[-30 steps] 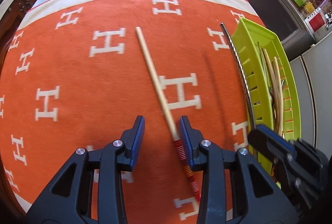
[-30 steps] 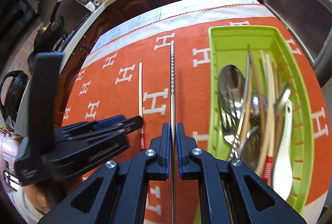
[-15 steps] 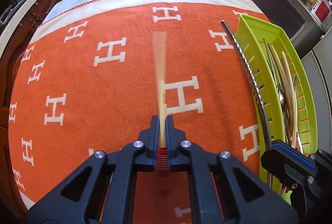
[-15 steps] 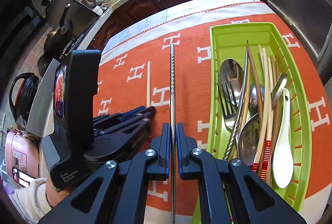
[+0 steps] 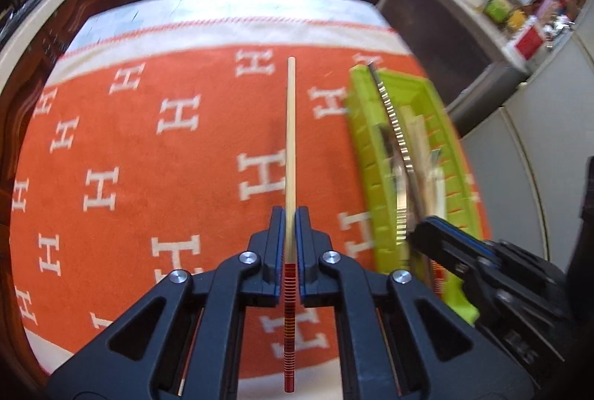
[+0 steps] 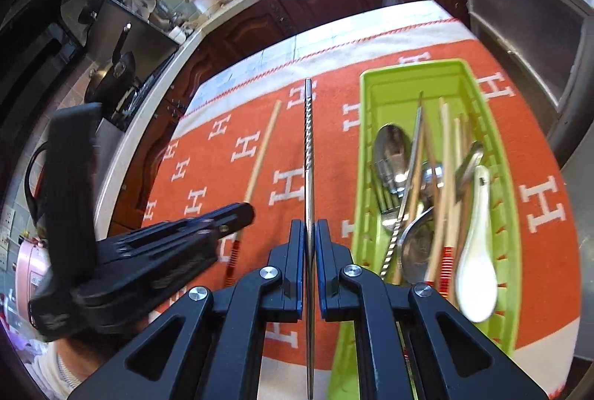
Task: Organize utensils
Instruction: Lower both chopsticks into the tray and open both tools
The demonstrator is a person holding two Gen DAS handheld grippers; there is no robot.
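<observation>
The left gripper (image 5: pixel 290 233) is held above the orange woven cloth with white H letters (image 5: pixel 130 147), and its two black fingers with blue pads are closed on a pale wooden chopstick with a red and yellow striped end (image 5: pixel 290 147). This chopstick is gripped just above its striped part and is pointed straight forward, away from the camera, with the striped end passing back between the fingers. The right gripper (image 6: pixel 309 244) is held to the right of it, beside the long edge of a lime green slotted plastic tray (image 6: pixel 508 184), and its fingers are closed on a thin silver metal chopstick with a twisted front part (image 6: pixel 309 147). The metal chopstick is also pointed forward and is seen near the left wall of the tray. Inside the tray some steel spoons, a fork, several wooden chopsticks and a white ceramic soup spoon (image 6: pixel 477 251) are lying mixed together. On the cloth only the repeated letter H can be read; other writing is too blurred. At the far side, dark brown wooden cabinets (image 6: pixel 334 3) under a pale counter are seen, and a black pan (image 6: pixel 115 77) is standing on a stove at the left. In the view from the right wrist, the body of the left gripper is covering the lower part of the wooden chopstick.
</observation>
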